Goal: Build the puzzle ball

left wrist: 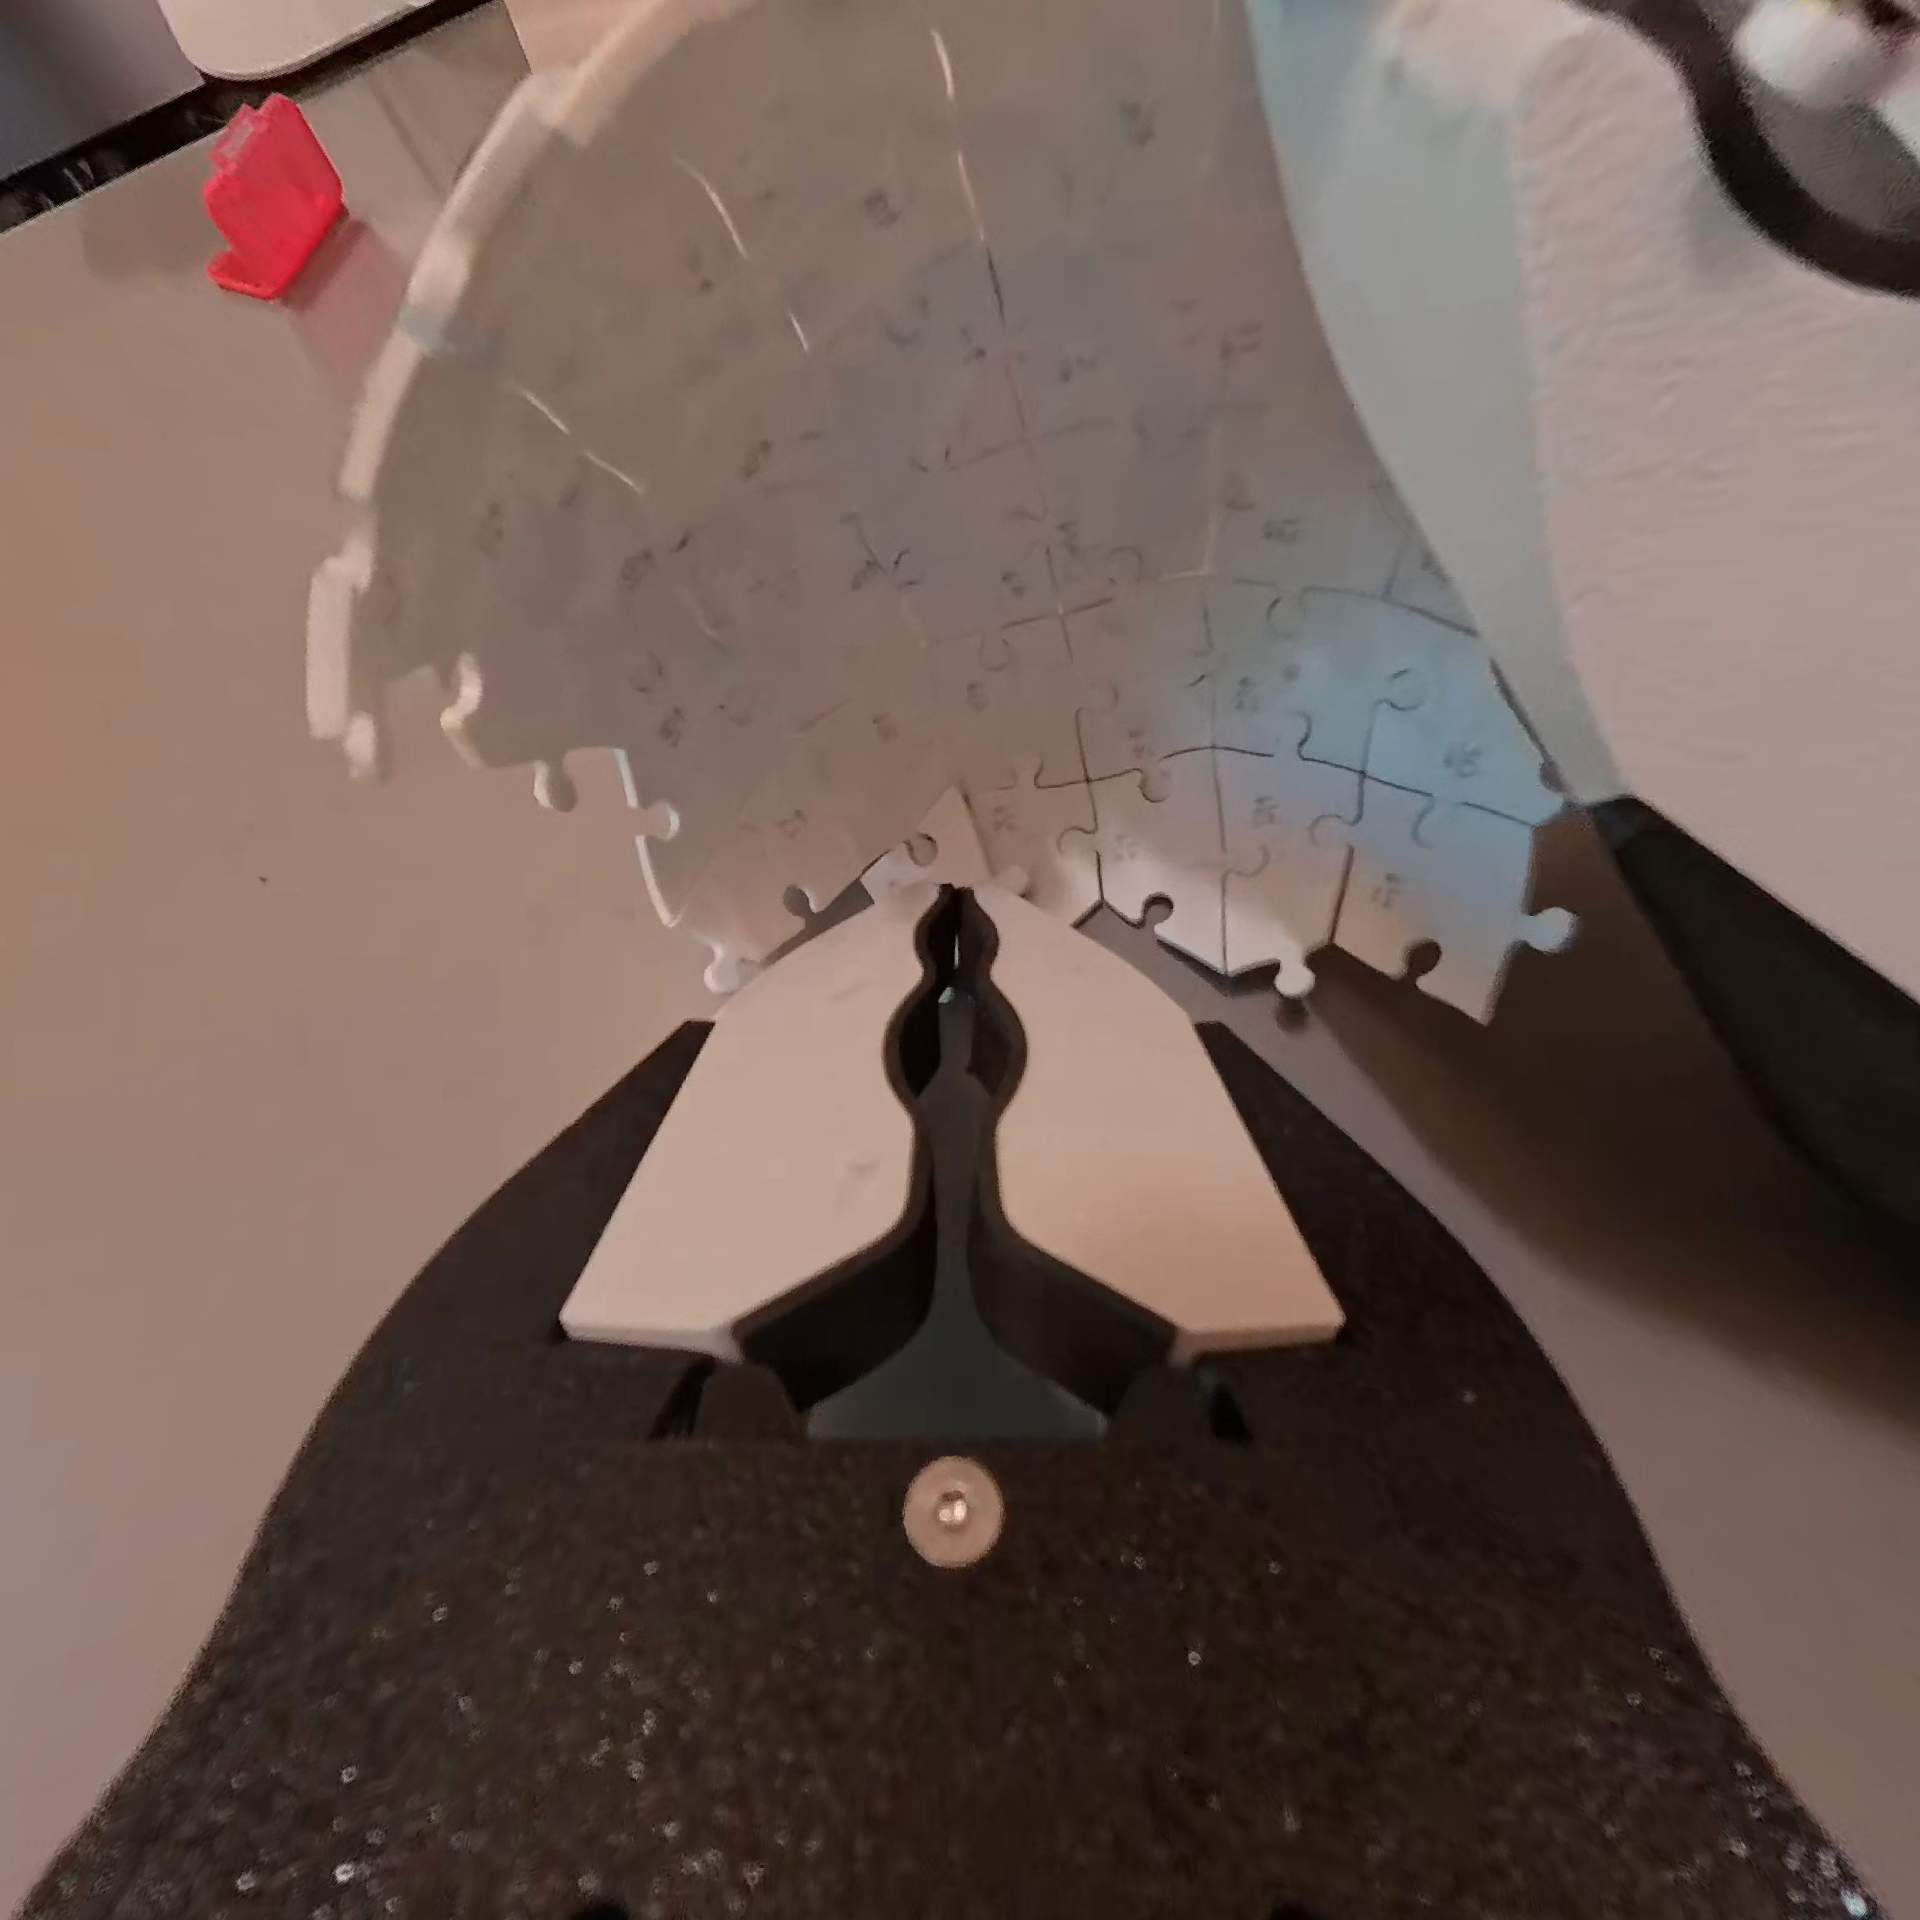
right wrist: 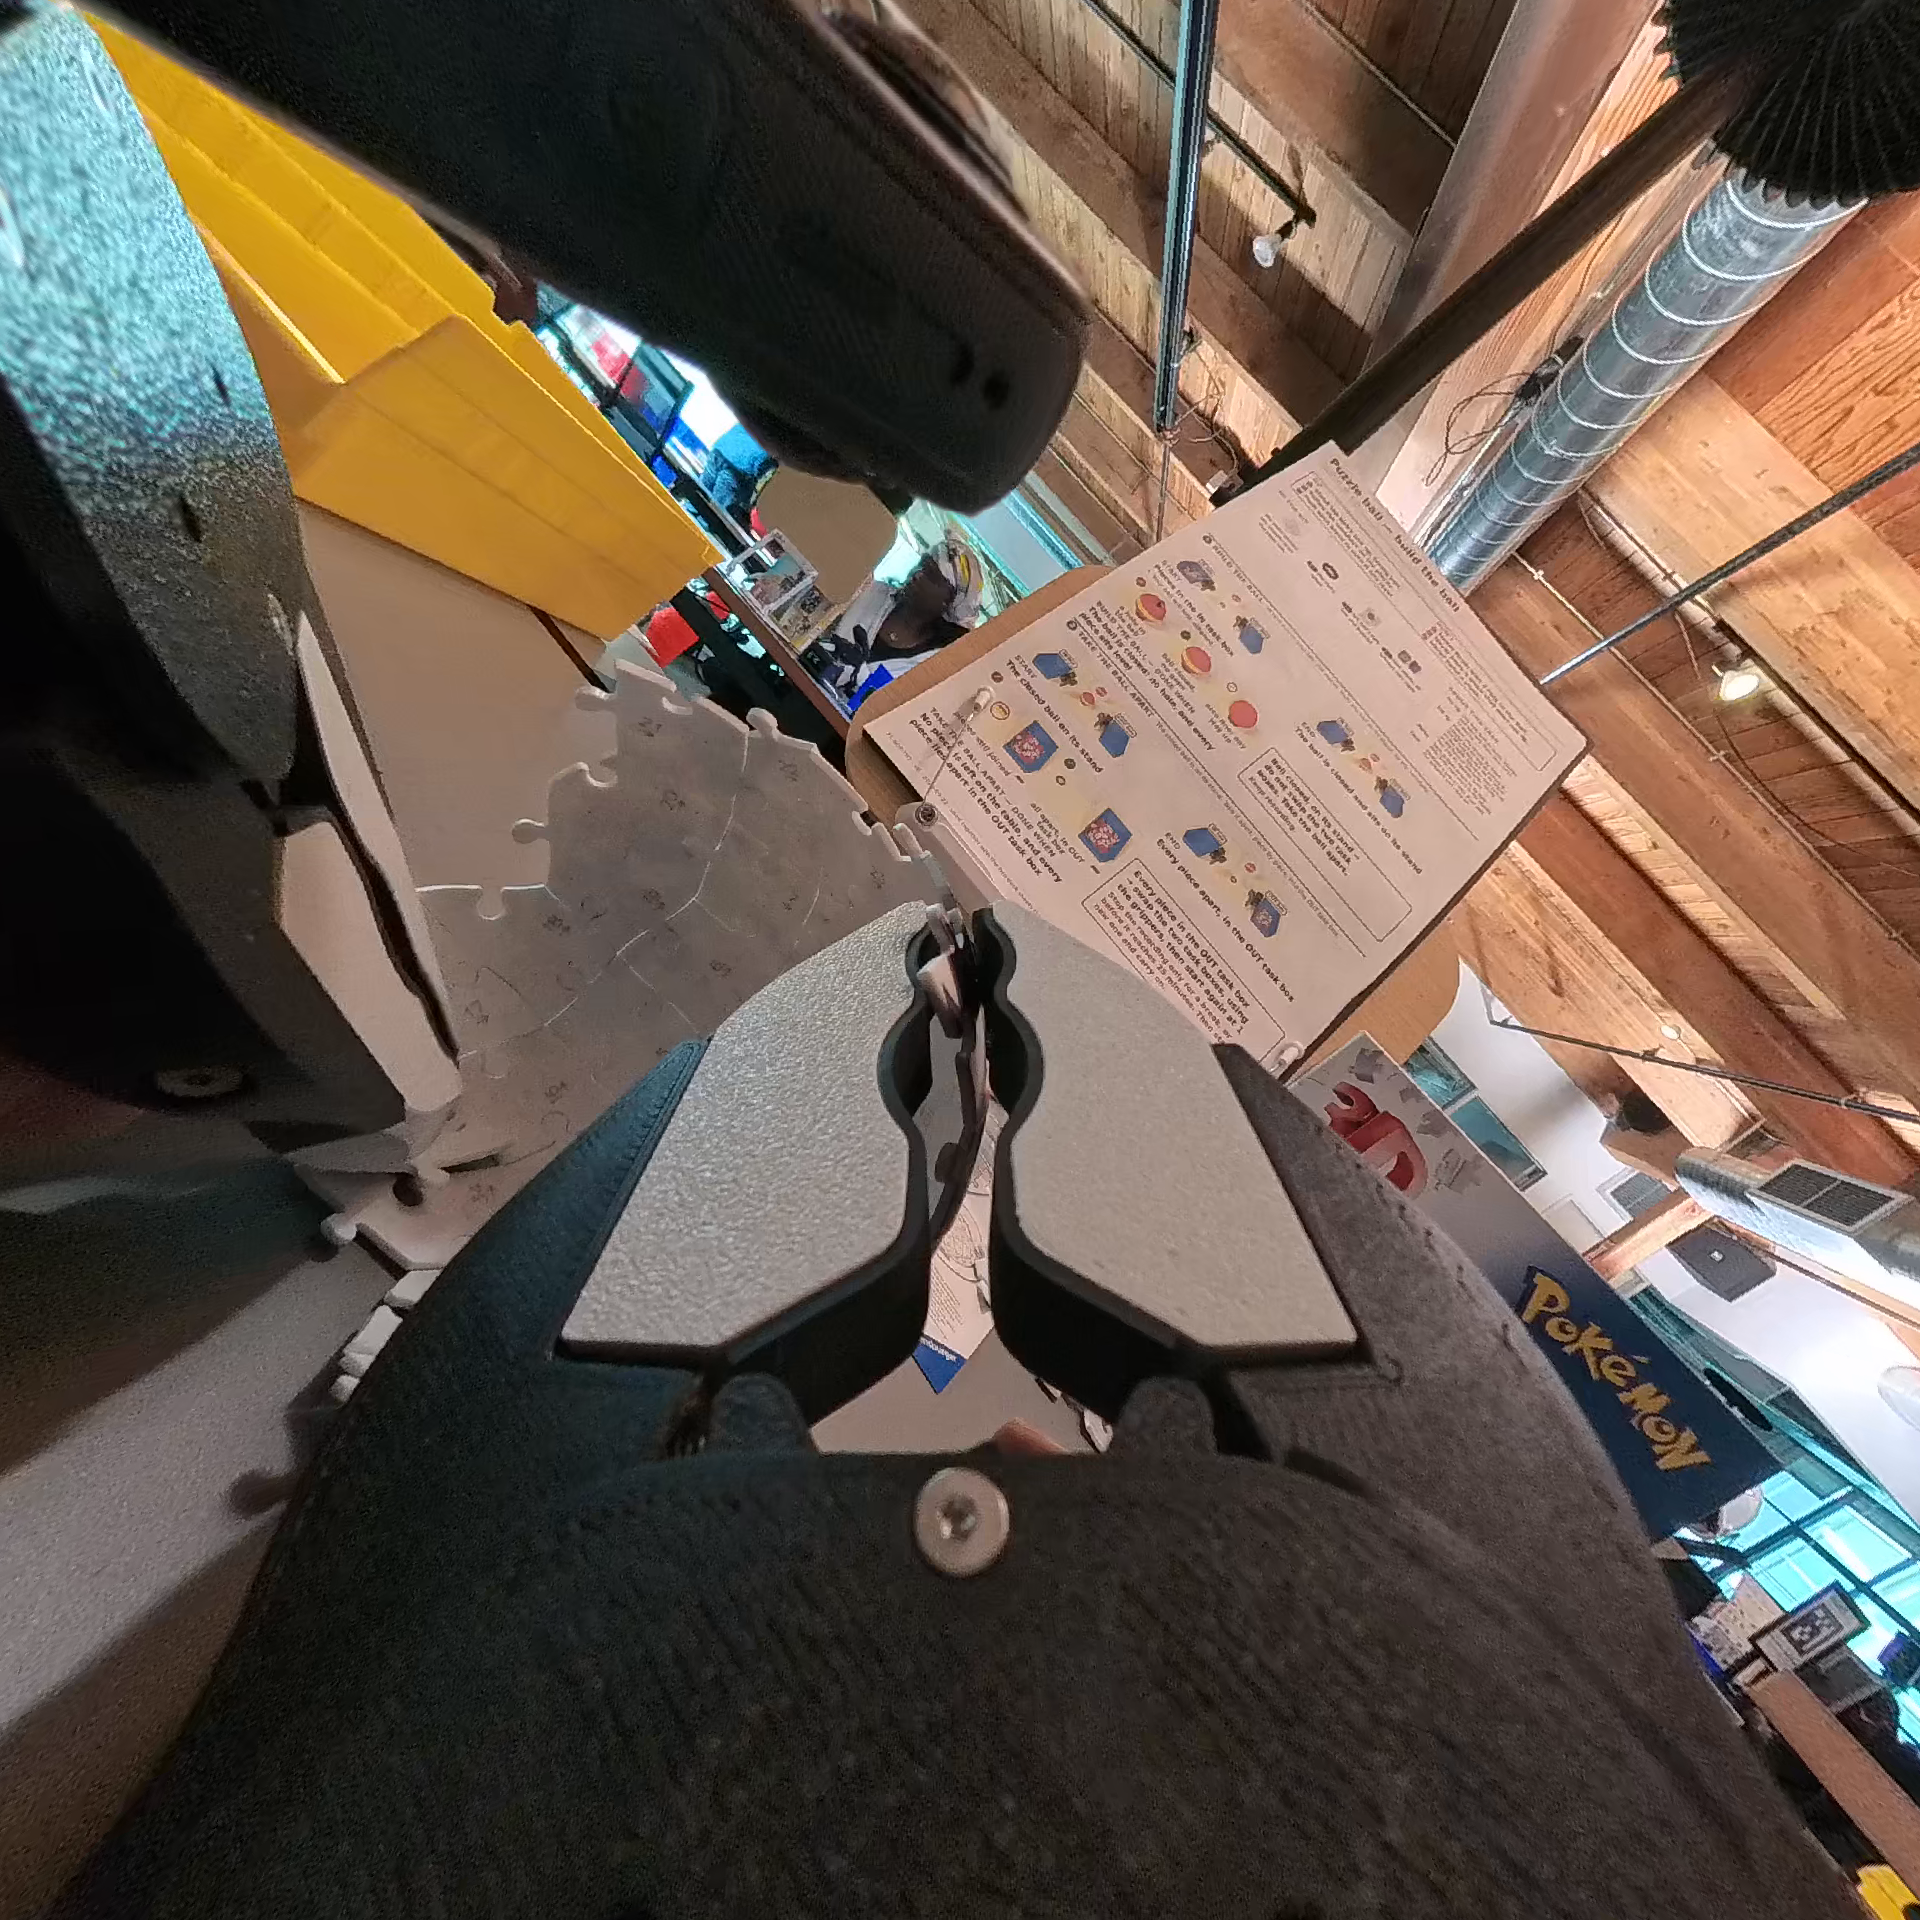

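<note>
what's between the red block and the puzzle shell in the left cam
Nothing: in the left wrist view only bare tan table separates the red block from the rim of the puzzle shell, which the left gripper pinches.

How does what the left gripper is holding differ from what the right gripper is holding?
The left gripper pinches the edge of a large curved puzzle shell made of many joined pieces, while the right gripper pinches one small puzzle piece. The shell shows its plain pale numbered back; the single piece sits edge-on, showing a dark printed pattern. The shell spreads far past the fingers; the piece barely clears the tips. Both grippers are shut on what they hold.
</note>
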Action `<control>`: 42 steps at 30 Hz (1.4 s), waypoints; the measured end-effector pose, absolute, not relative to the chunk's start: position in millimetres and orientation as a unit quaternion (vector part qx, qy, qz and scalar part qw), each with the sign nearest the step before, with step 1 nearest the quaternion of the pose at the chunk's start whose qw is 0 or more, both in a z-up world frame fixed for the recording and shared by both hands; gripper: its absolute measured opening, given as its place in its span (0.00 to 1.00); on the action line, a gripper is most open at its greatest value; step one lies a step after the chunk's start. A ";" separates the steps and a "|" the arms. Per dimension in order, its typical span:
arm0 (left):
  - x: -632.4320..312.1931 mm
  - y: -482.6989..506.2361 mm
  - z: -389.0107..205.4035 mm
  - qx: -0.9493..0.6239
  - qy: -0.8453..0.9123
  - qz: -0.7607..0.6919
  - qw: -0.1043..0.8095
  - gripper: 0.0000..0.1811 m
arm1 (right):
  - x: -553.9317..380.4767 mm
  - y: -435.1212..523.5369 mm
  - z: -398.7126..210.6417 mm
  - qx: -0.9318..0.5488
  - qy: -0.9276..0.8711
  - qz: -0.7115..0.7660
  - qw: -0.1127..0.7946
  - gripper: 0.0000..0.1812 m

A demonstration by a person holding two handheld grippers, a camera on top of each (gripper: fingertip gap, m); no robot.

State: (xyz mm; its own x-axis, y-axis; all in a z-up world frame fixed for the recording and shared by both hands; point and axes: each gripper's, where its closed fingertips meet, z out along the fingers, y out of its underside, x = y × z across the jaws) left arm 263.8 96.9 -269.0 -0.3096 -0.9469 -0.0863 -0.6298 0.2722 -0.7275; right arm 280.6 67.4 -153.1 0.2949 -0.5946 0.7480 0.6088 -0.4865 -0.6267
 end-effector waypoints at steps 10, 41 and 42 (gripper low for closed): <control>267.0 97.7 -272.0 -0.512 0.765 -0.284 0.269 0.00 | 280.6 67.4 -152.7 -0.625 -0.006 -0.593 0.508 0.03; 272.2 89.1 -273.8 -0.448 0.809 -0.278 0.260 0.00 | 278.9 69.2 -151.5 -0.624 -0.016 -0.593 0.509 0.03; 272.4 89.5 -273.7 -0.450 0.807 -0.279 0.260 0.00 | 278.7 69.2 -151.4 -0.624 -0.017 -0.594 0.508 0.03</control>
State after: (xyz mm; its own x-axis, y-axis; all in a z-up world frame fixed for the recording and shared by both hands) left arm 272.4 89.5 -273.7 -0.4595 -0.8722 -0.1677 -0.5822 0.4383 -0.6848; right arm 278.7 69.2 -151.4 0.2939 -0.5816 0.7586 0.6251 -0.4835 -0.6128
